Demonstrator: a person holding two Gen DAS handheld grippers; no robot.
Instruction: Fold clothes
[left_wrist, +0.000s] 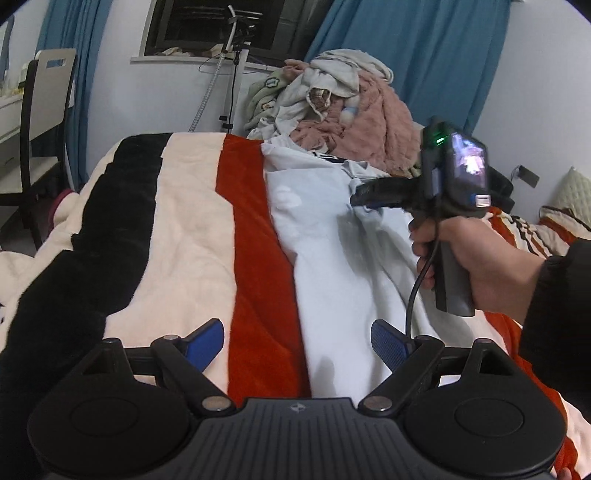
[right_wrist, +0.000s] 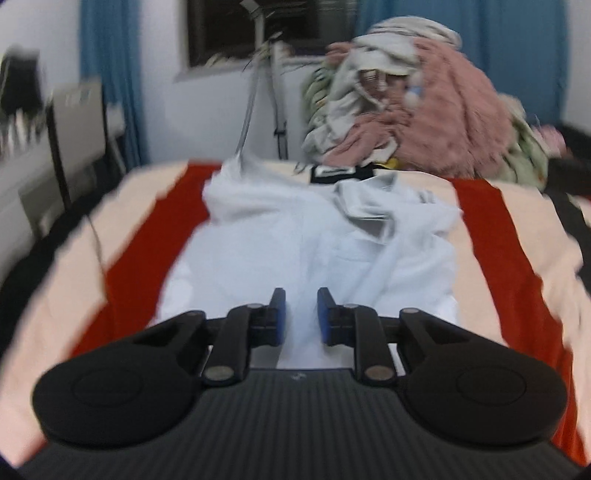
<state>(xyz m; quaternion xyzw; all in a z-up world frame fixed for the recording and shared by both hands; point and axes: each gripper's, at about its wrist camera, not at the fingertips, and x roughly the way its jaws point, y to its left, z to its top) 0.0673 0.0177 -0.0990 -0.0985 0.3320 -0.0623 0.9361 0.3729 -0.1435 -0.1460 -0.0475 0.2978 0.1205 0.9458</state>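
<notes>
A pale blue-white collared shirt (left_wrist: 325, 258) (right_wrist: 280, 229) lies spread lengthwise on a bed covered by a striped blanket (left_wrist: 184, 229) (right_wrist: 524, 236); its collar end is rumpled at the far side. My left gripper (left_wrist: 297, 332) hovers open over the shirt's near left edge and the red stripe, with nothing between its blue pads. A hand (left_wrist: 480, 262) holds my right gripper (left_wrist: 356, 199) (right_wrist: 301, 299) above the shirt's middle. Its jaws stand a narrow gap apart, and no cloth is pinched between them. The right wrist view is blurred.
A tall pile of pink, white and green clothes (left_wrist: 354, 103) (right_wrist: 424, 103) sits at the bed's far end. A chair (left_wrist: 44, 118) and desk stand to the left, and a thin metal stand (left_wrist: 232, 74) rises behind the bed. Blue curtains flank a window.
</notes>
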